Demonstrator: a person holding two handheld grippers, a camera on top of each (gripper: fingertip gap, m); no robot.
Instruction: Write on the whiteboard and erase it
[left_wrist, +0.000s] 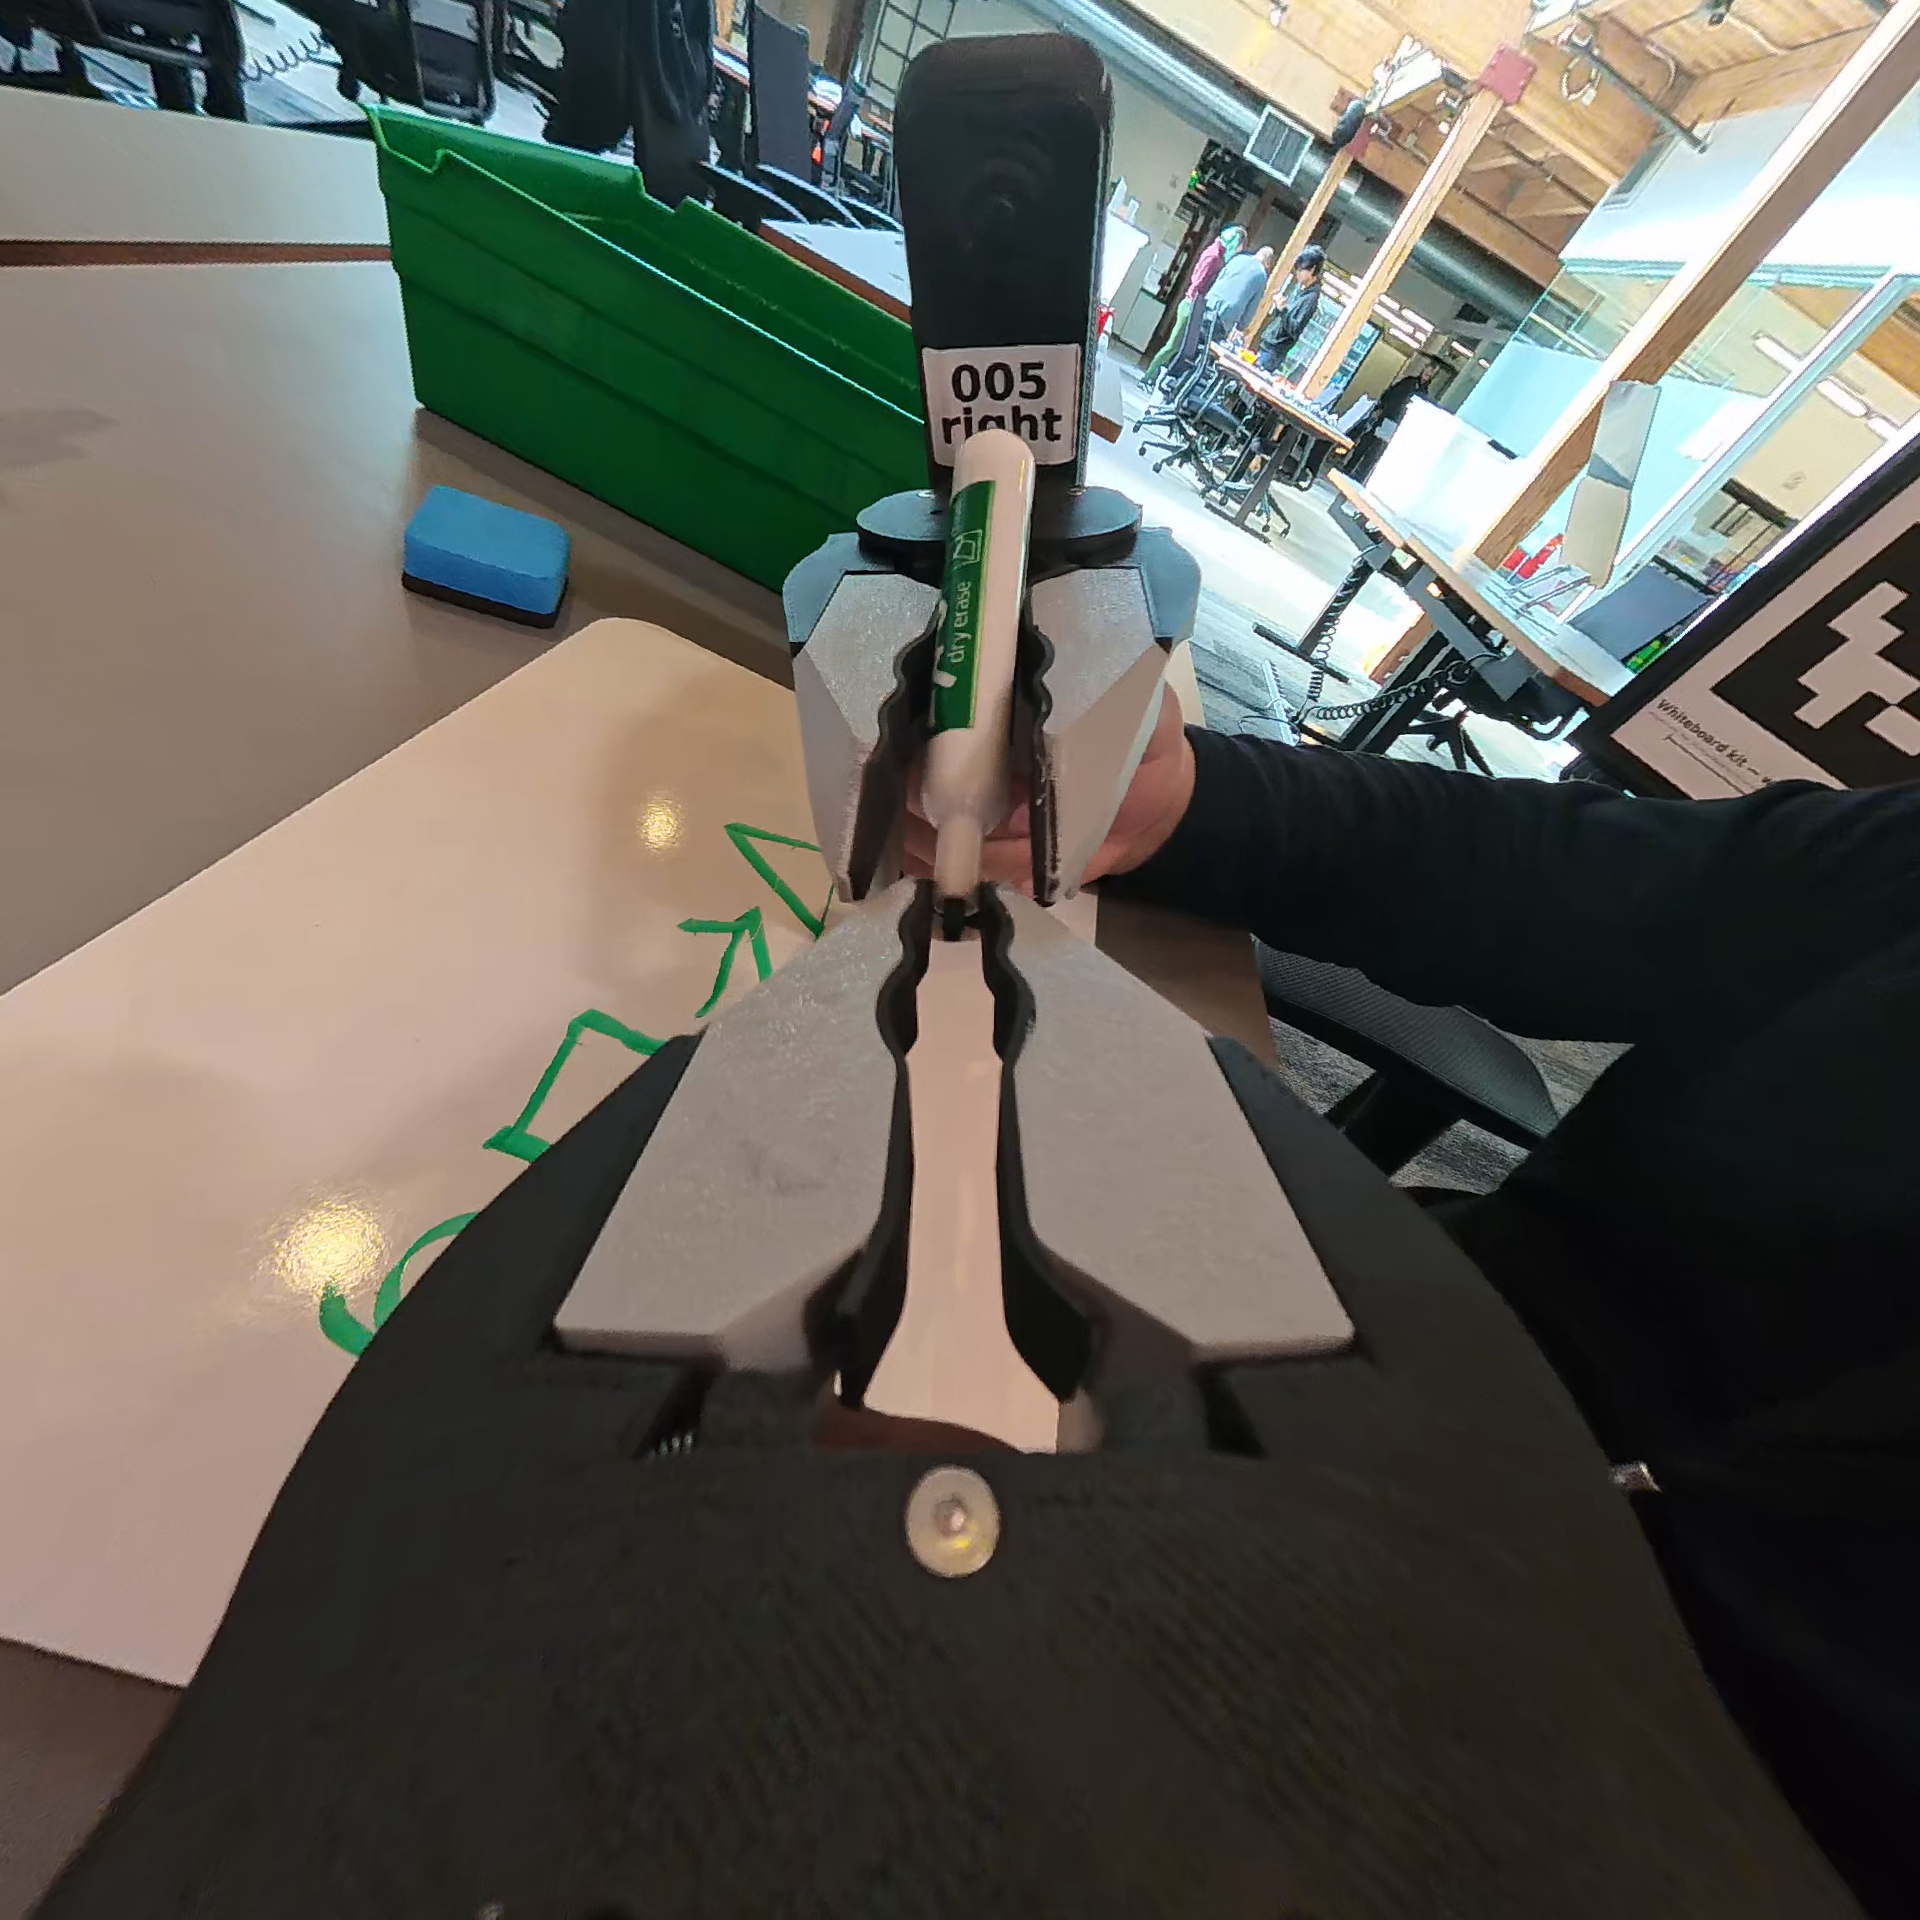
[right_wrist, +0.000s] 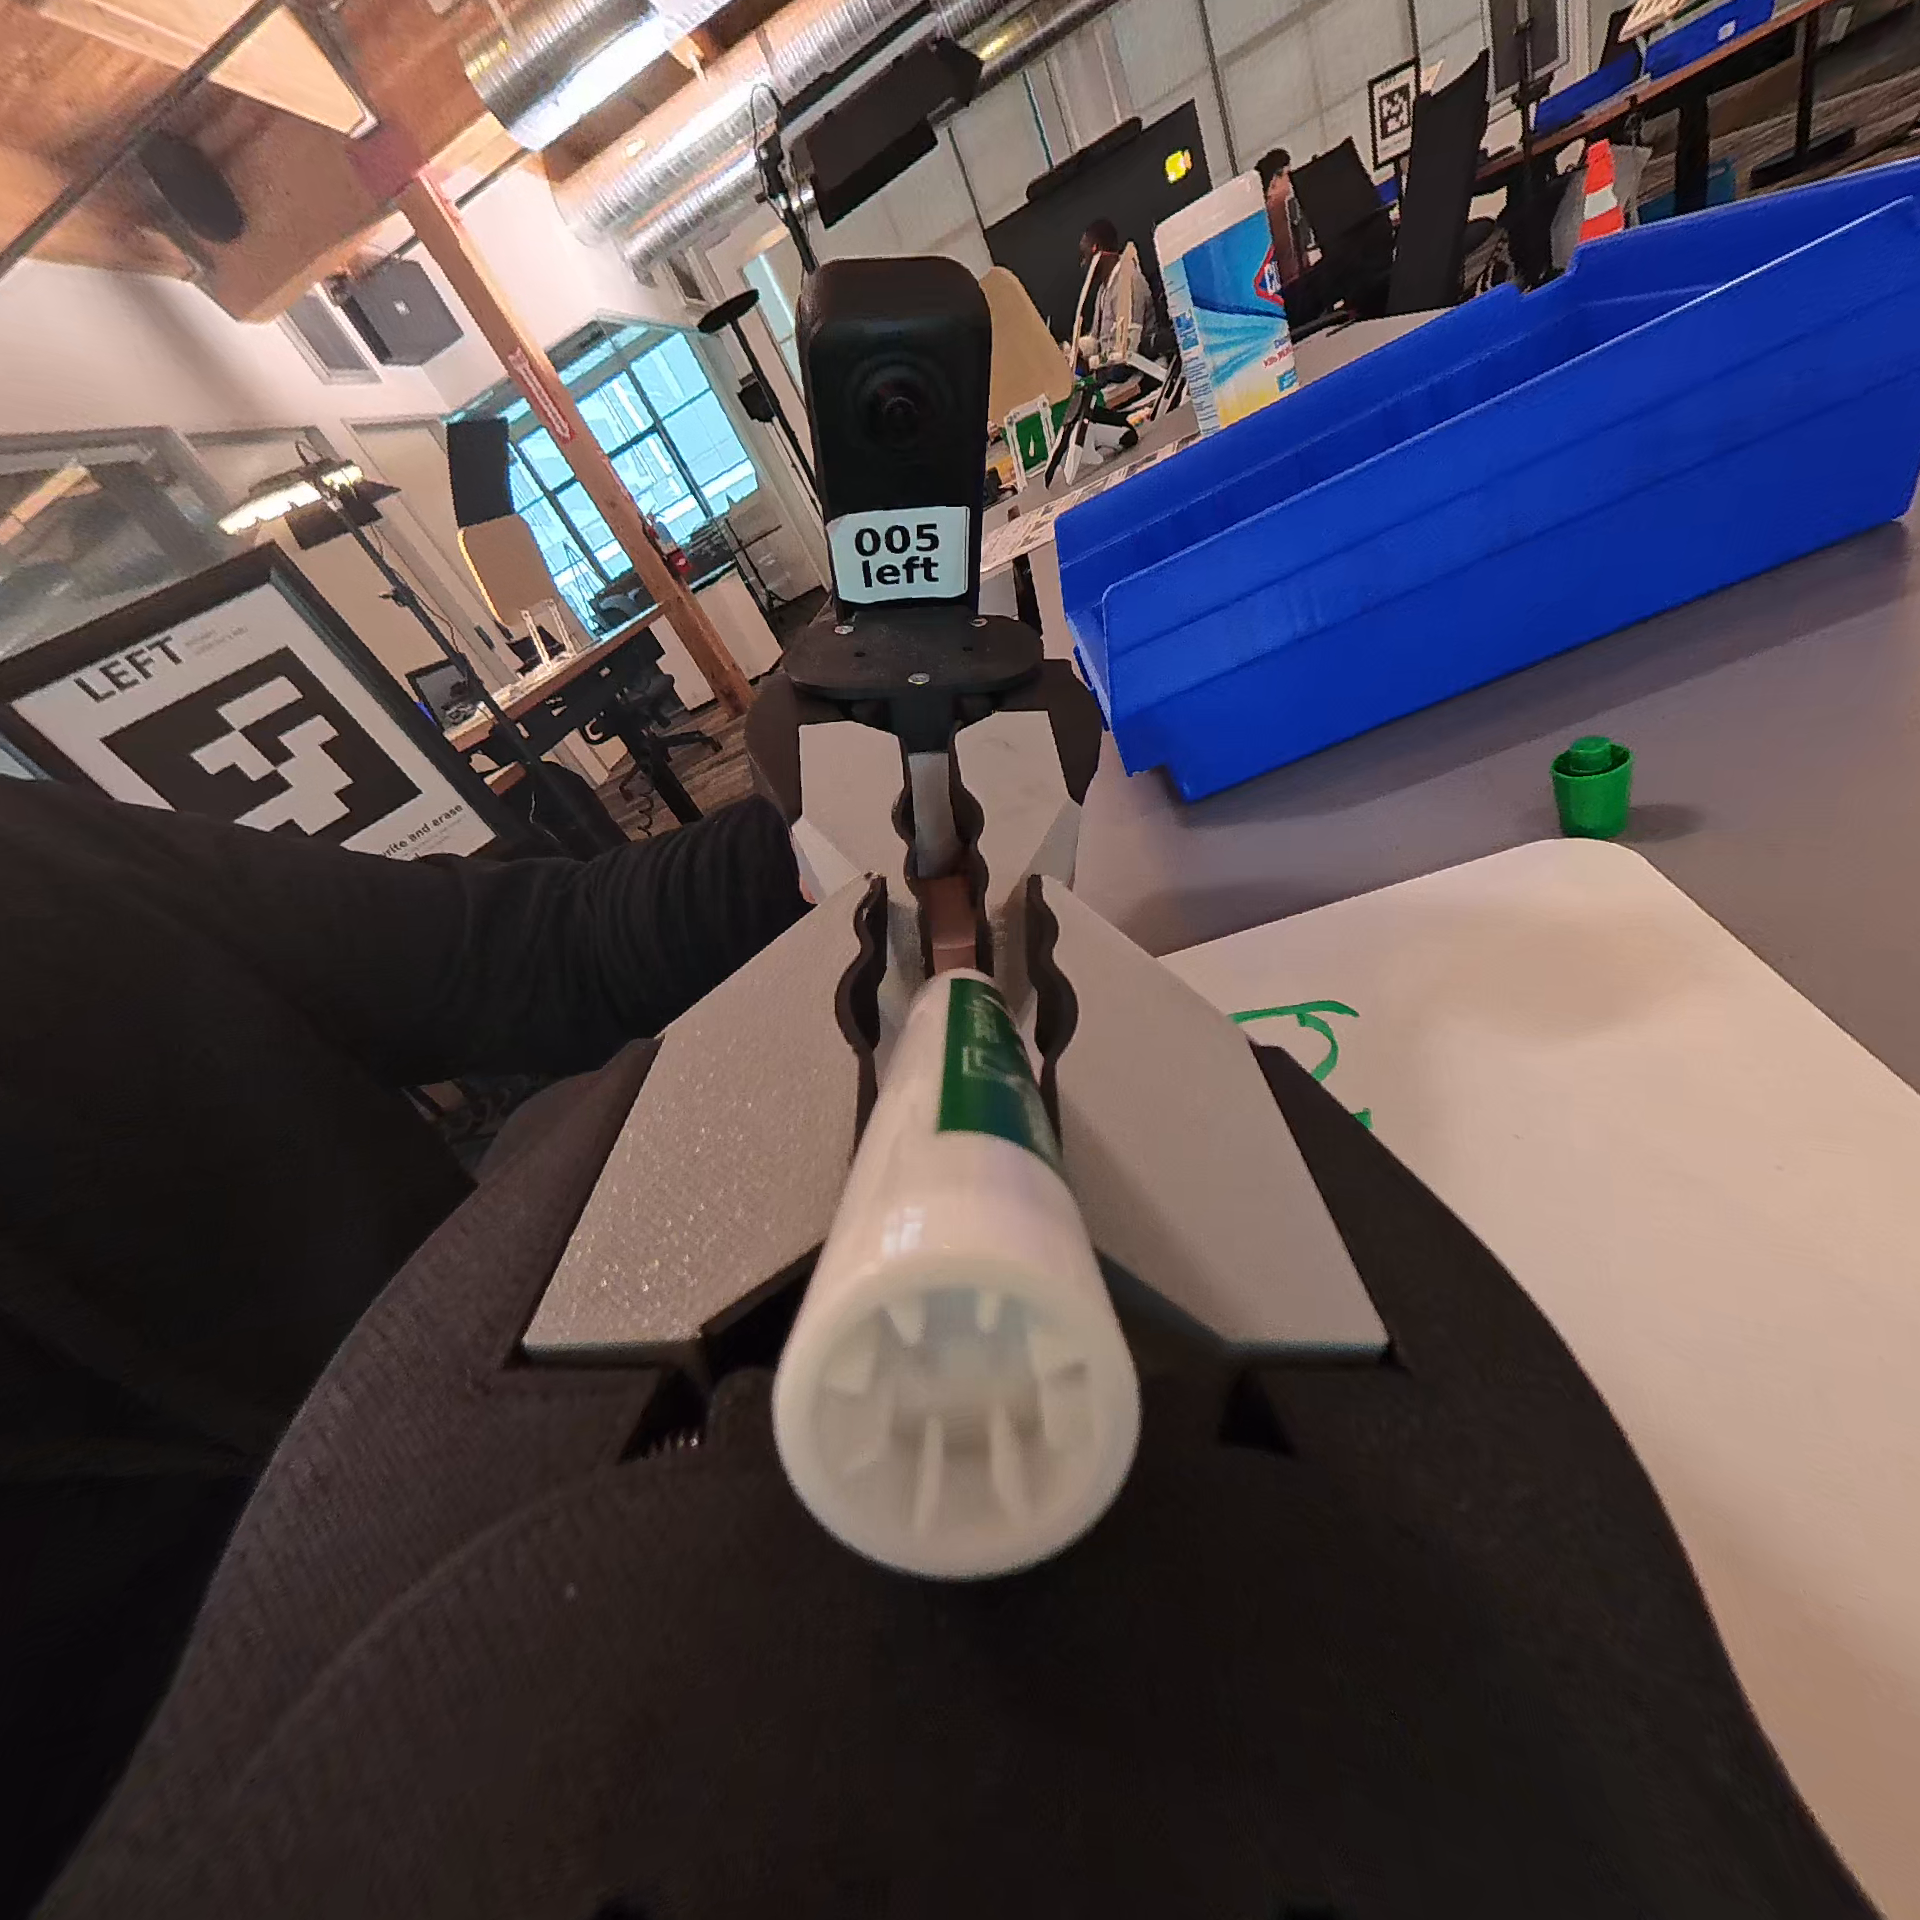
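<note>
A white whiteboard (left_wrist: 312, 987) lies flat on the table with green shapes (left_wrist: 582, 1049) drawn on it. It also shows in the right wrist view (right_wrist: 1558, 1143). My right gripper (right_wrist: 954, 904) is shut on a white and green marker (right_wrist: 966, 1247), with the tip pointing forward. In the left wrist view the marker (left_wrist: 977, 644) points at my left gripper (left_wrist: 954, 909). The left gripper's jaws stand nearly shut, closed around the marker's tip just above the board. The green cap (right_wrist: 1590, 787) stands on the table beyond the board. A blue eraser (left_wrist: 485, 556) lies past the board's far corner.
A green bin (left_wrist: 623, 343) stands behind the eraser. A blue bin (right_wrist: 1507, 499) stands past the cap, with a wipes canister (right_wrist: 1226, 301) behind it. Framed black-and-white marker signs (left_wrist: 1818, 665) (right_wrist: 239, 727) stand at the table edge. A person's dark sleeve (left_wrist: 1455, 883) reaches in. My left and right fingertips are right by each other. The green cap (right_wrist: 1590, 787) is about equally far from each gripper, around 20 centimeters. The blue eraser (left_wrist: 485, 556) is about equally far from each gripper, around 25 centimeters.
</note>
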